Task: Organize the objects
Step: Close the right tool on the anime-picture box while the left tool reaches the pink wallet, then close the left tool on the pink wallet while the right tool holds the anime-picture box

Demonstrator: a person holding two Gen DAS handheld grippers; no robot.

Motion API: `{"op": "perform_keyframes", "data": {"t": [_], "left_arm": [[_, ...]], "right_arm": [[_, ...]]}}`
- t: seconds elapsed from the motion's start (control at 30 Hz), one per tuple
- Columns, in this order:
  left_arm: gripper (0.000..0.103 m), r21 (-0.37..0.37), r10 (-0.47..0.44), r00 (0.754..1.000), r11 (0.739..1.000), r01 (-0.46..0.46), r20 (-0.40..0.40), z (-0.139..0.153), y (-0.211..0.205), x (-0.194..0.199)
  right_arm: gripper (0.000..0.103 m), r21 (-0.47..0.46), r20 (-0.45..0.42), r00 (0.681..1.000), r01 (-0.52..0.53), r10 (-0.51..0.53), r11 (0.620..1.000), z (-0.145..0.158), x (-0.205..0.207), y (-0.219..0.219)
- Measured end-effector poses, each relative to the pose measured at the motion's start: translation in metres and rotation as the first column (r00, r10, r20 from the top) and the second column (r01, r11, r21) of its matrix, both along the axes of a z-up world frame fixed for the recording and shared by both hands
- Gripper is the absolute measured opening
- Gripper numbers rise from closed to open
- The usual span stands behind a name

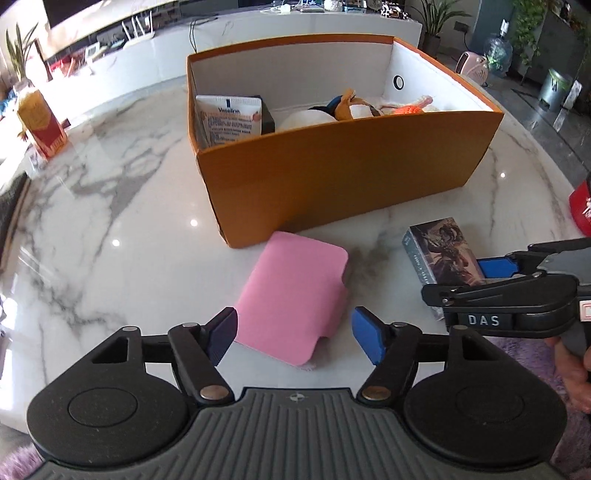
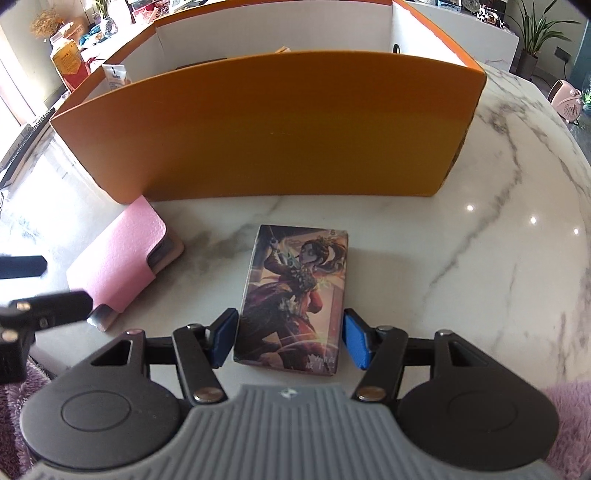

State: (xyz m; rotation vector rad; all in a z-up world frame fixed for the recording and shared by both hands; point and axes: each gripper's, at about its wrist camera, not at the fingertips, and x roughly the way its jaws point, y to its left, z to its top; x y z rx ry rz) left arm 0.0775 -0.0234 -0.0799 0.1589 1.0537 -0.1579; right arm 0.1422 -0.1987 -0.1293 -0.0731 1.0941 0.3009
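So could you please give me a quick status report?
Left gripper open at pink case. Right gripper astride card box, grip unclear. Orange box unobstructed.

red carton [image 1: 40, 123], potted plants [image 1: 437, 22]

box [image 1: 332, 173]: I see orange outside, white inside
table [image 1: 110, 206]: I see white with grey wavy lines, like marble
case [image 1: 291, 299]: I see plain pink
card box [image 2: 295, 291]: I see a dark painted picture of a figure, with reds and browns
tube [image 1: 231, 120]: I see white with blue letters
left gripper [image 1: 293, 338]: I see black arms with blue pads
right gripper [image 2: 288, 338]: I see black arms with blue pads
sleeve [image 2: 569, 413]: I see fuzzy light purple
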Motion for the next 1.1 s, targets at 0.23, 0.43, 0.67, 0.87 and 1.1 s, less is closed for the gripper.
{"op": "perform_keyframes", "data": {"t": [0.23,0.43,0.67,0.87,1.1], "left_arm": [[0.088,0.074,-0.083,0.996,0.994,0.084,-0.02,-0.017,-0.015,0.013],[0.089,0.125,-0.11,0.993,0.986,0.113,-0.032,-0.027,-0.025,0.018],[0.09,0.131,-0.103,0.992,0.985,0.111,-0.07,-0.037,-0.026,0.025],[0.092,0.148,-0.099,0.992,0.983,0.111,-0.083,-0.046,-0.03,0.028],[0.094,0.125,-0.085,0.993,0.988,0.094,-0.08,-0.047,-0.028,0.025]], "right_arm": [[0.063,0.028,0.006,1.0,0.002,-0.002,1.0,0.001,0.005,0.003],[0.064,0.05,-0.001,1.0,0.012,-0.012,0.999,0.003,0.01,0.004],[0.064,0.06,0.011,1.0,0.007,-0.007,0.998,0.006,0.014,0.012],[0.066,0.048,0.023,1.0,-0.008,0.007,0.999,0.008,0.017,0.022],[0.063,0.024,0.042,0.999,-0.017,0.016,1.0,0.008,-0.004,0.015]]}}
